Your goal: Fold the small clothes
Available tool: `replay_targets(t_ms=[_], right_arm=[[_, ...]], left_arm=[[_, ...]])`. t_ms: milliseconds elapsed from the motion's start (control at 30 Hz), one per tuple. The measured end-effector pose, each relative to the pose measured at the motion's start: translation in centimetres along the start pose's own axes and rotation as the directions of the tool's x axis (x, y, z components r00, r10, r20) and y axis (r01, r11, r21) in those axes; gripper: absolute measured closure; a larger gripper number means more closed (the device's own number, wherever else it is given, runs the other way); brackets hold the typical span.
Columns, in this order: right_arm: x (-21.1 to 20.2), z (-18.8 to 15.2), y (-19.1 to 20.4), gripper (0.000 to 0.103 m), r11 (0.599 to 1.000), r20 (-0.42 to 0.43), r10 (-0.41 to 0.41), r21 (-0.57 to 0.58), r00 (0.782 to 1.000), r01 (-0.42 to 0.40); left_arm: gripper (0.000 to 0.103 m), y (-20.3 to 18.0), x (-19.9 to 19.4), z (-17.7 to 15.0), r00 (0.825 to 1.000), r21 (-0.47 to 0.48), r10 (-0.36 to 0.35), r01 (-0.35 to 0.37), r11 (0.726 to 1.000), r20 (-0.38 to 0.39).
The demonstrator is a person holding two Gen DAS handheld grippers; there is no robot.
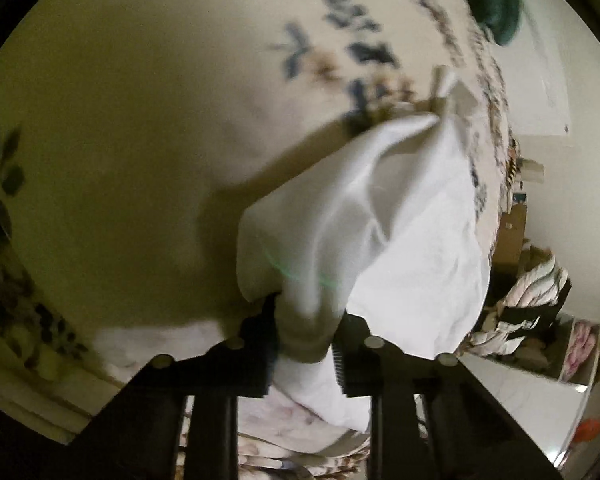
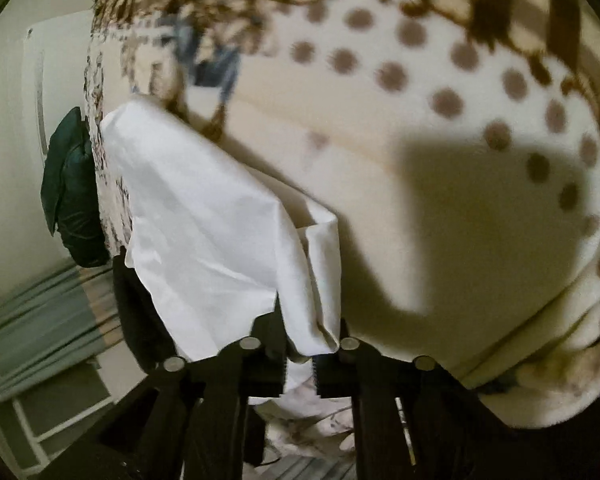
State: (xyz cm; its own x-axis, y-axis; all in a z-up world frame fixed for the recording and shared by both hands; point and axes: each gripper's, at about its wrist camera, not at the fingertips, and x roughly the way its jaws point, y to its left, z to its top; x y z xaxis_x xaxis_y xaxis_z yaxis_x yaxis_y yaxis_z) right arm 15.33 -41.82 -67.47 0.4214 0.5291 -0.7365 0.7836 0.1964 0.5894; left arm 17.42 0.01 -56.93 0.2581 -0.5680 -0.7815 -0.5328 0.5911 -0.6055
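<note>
Both tools, left tool [image 1: 304,344] & right tool [image 2: 300,356], clamped on thin white cotton garment [image 1: 400,220]; light, floppy, so grip corners/edges.

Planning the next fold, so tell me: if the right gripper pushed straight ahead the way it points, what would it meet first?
Probably the cream bedspread under it. The right gripper is shut on the white cloth garment, which would go along; depth is unclear.

The cloth [image 1: 400,220] hangs between 2 claws above the bedspread [image 1: 120,120].
</note>
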Motion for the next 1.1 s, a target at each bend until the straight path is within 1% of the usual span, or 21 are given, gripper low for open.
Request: replay_targets(t_ms=[100, 267, 333, 367, 433, 467, 533, 633, 700, 833, 900, 967, 1033, 1100], right_arm=[[-1.4, -0.9, 2.1, 0.097, 0.998, 0.019, -0.015, -0.067, 1.0, 0.016], [-4.4, -0.7, 5.8, 0.098, 0.99, 0.038, -0.001, -0.138, 0.999, 0.006], [-5.4, 0.2, 7.7, 0.098, 0.988, 0.046, 0.027, -0.153, 0.999, -0.02], [-5.8, 0.8, 8.5, 0.098, 0.987, 0.046, 0.037, -0.158, 0.998, -0.03], [-6.2, 1.8, 10.8, 0.098, 0.983, 0.056, 0.06, -0.178, 0.997, -0.05], [-6.2, 2.4, 11.7, 0.098, 0.98, 0.059, 0.066, -0.19, 0.996, -0.054], [-6.4, 4.1, 13.8, 0.098, 0.974, 0.079, 0.072, -0.222, 0.994, -0.053], [-5.0, 6.6, 16.9, 0.098, 0.967, 0.102, 0.078, -0.248, 0.992, -0.05], [-4.0, 7.9, 18.0, 0.098, 0.964, 0.115, 0.073, -0.261, 0.991, -0.04], [-1.2, 11.4, 20.6, 0.098, 0.96, 0.138, 0.05, -0.278, 0.989, -0.01], [0.1, 12.5, 21.9, 0.098, 0.958, 0.141, 0.039, -0.288, 0.989, 0.003], [1.3, 13.6, 23.4, 0.098, 0.952, 0.148, 0.018, -0.305, 0.989, 0.028], [2.9, 15.0, 24.7, 0.098, 0.946, 0.116, -0.011, -0.32, 0.993, 0.048], [4.4, 17.0, 25.3, 0.096, 0.955, 0.072, -0.038, -0.29, 0.997, 0.057]], left_arm=[[0.085, -1.8, -1.3, 0.0, 1.0, 0.05, -0.005, 0.004, 0.999, 0.028], [0.085, -4.3, -3.7, 1.4, 0.996, 0.087, -0.066, 0.061, 0.994, 0.057], [0.085, -5.4, -4.0, 2.3, 0.995, 0.099, -0.083, 0.077, 0.992, 0.061], [0.085, -6.5, -4.0, 3.2, 0.993, 0.107, -0.102, 0.095, 0.99, 0.061], [0.085, -8.6, -3.7, 4.1, 0.991, 0.124, -0.117, 0.108, 0.986, 0.068], [0.085, -9.9, -3.3, 5.2, 0.99, 0.143, -0.128, 0.118, 0.983, 0.064], [0.085, -11.3, -2.9, 6.5, 0.989, 0.166, -0.136, 0.123, 0.978, 0.065], [0.085, -14.3, -0.5, 9.3, 0.99, 0.202, -0.131, 0.116, 0.972, 0.06], [0.085, -15.8, 1.7, 11.3, 0.992, 0.225, -0.117, 0.103, 0.969, 0.048], [0.085, -17.0, 5.0, 14.4, 0.996, 0.227, -0.082, 0.07, 0.971, 0.046], [0.085, -17.2, 6.3, 15.7, 0.996, 0.214, -0.07, 0.059, 0.975, 0.046], [0.085, -17.3, 7.7, 16.9, 0.998, 0.196, -0.057, 0.052, 0.979, 0.017], [0.083, -17.3, 8.6, 17.8, 0.999, 0.169, -0.049, 0.05, 0.984, -0.014], [0.072, -17.4, 8.9, 18.7, 0.996, 0.124, -0.058, 0.065, 0.99, -0.066]])
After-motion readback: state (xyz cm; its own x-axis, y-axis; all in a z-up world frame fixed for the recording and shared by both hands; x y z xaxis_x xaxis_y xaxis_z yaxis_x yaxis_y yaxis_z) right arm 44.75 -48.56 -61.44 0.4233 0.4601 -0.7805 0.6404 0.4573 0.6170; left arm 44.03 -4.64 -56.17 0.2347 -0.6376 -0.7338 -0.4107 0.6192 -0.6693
